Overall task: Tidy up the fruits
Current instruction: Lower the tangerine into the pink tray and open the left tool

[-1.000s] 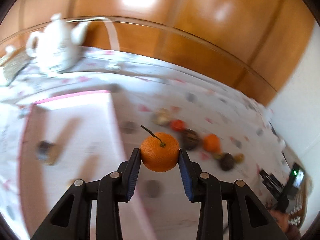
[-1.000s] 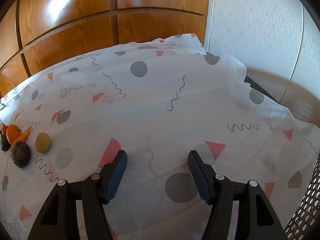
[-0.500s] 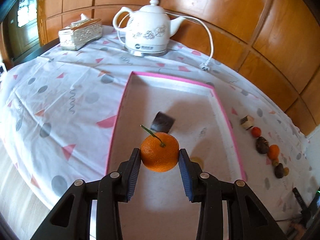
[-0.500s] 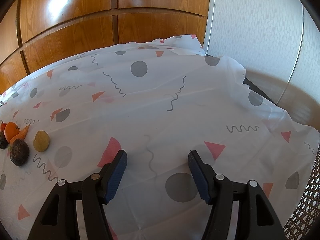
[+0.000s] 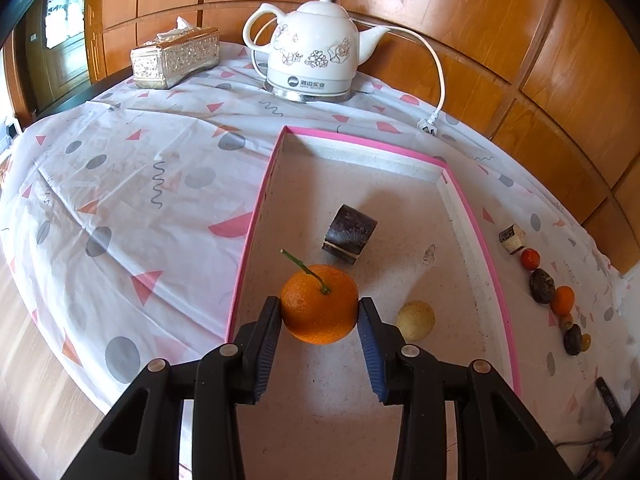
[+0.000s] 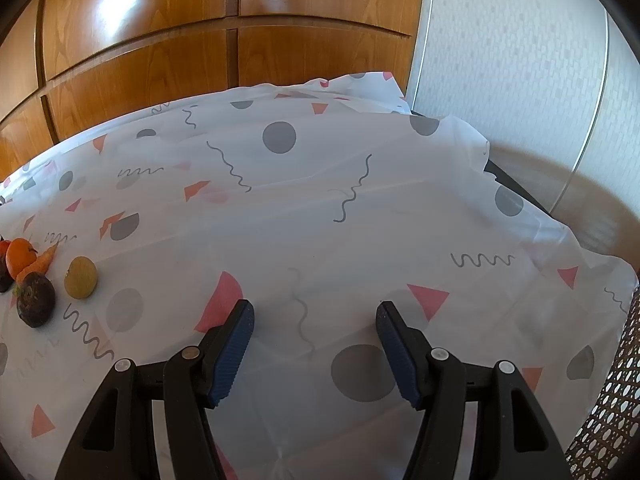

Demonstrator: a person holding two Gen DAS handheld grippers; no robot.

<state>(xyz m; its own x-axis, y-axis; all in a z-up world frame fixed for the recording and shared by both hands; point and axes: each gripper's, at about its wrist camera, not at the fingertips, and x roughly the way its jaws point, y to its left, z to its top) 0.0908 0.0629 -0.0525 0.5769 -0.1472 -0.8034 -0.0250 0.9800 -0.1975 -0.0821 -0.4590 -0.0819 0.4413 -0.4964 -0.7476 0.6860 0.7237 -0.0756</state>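
Observation:
My left gripper (image 5: 319, 316) is shut on an orange tangerine (image 5: 319, 304) with a green stem and holds it above the pink-rimmed tray (image 5: 256, 216). In the tray lie a dark cut fruit piece (image 5: 350, 234) and a pale yellow round fruit (image 5: 416, 320). A row of small fruits (image 5: 542, 286) lies on the cloth right of the tray. My right gripper (image 6: 314, 328) is open and empty over the patterned cloth; a yellow fruit (image 6: 81, 277), a dark fruit (image 6: 36, 299) and an orange one (image 6: 19, 256) lie at its far left.
A white electric kettle (image 5: 312, 62) with its cord (image 5: 434, 80) and a silver tissue box (image 5: 176, 58) stand behind the tray. Wooden wall panels run behind the table. The table edge drops off at the left, and in the right wrist view (image 6: 520, 196) at the right.
My left gripper has swung left with the tangerine, from over the row of fruits to above the tray, and moved slightly further in. The right gripper has barely moved.

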